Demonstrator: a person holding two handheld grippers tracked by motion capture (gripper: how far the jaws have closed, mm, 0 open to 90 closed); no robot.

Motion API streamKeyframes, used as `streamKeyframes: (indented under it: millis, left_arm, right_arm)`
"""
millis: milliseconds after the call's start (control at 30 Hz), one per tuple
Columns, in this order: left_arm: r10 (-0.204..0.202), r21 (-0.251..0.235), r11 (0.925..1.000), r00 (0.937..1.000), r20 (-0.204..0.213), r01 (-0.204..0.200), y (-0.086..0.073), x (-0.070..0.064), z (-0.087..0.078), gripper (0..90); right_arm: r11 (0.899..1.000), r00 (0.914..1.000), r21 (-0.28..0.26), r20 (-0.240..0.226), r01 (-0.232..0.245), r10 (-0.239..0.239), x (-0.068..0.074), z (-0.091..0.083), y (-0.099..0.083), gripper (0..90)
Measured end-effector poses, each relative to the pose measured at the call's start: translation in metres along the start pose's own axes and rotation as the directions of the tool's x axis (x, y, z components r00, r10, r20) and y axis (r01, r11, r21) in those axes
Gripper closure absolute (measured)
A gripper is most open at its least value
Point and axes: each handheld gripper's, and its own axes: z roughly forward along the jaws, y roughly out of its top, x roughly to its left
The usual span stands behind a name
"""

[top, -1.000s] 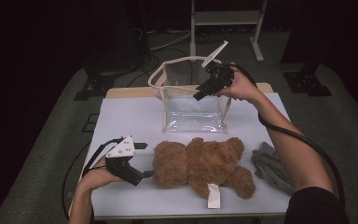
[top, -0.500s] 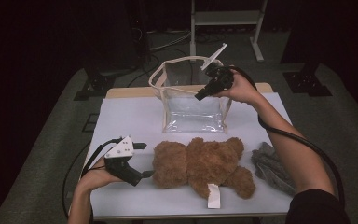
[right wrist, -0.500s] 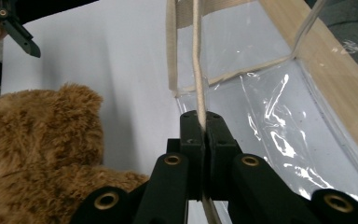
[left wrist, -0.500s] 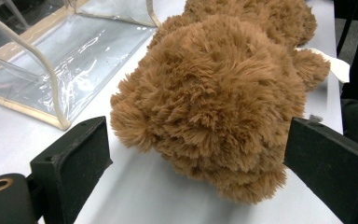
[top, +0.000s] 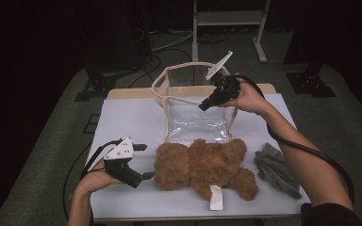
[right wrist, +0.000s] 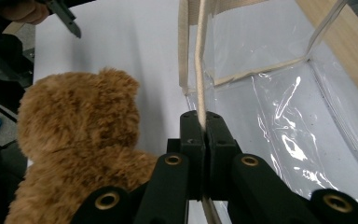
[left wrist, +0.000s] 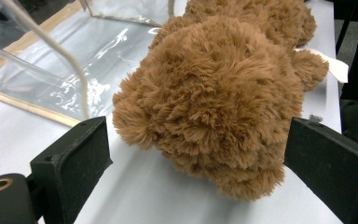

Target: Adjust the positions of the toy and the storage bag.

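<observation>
A brown teddy bear (top: 202,167) lies on the white table (top: 127,117), its head toward my left gripper (top: 146,161). That gripper is open, and in the left gripper view its jaws stand wide on either side of the bear's head (left wrist: 214,93) without touching it. Behind the bear stands a clear plastic bag (top: 195,117) with beige trim. My right gripper (top: 202,107) is shut on the bag's beige rim strap (right wrist: 199,84) and holds it up above the bag's near side. The right gripper view also takes in the bear (right wrist: 74,140) and the bag's clear wall (right wrist: 279,107).
A grey cloth (top: 275,169) lies at the table's right edge, near the person's right forearm. A white tag (top: 215,197) sticks out from the bear toward the front edge. A metal stand (top: 228,19) is on the floor beyond the table.
My right gripper, still holding the bag's rim, has shifted a little nearer to the bear, and the bag came with it. The left gripper has hardly moved.
</observation>
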Motion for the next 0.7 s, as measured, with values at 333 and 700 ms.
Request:
streamKeyframes:
  millis: [333,700]
  left_arm:
    - [0.004,-0.002,1.0000,1.0000,-0.001,-0.004,0.001,-0.001,-0.001,6.2]
    - [0.009,-0.004,1.0000,0.9999,-0.006,-0.009,0.002,-0.001,-0.002,6.2]
  right_arm:
    - [1.000,0.9997,0.004,-0.022,0.010,-0.010,0.027,-0.007,-0.012,87.0]
    - [1.000,0.9995,-0.021,-0.024,-0.020,0.019,0.032,-0.008,-0.020,76.0]
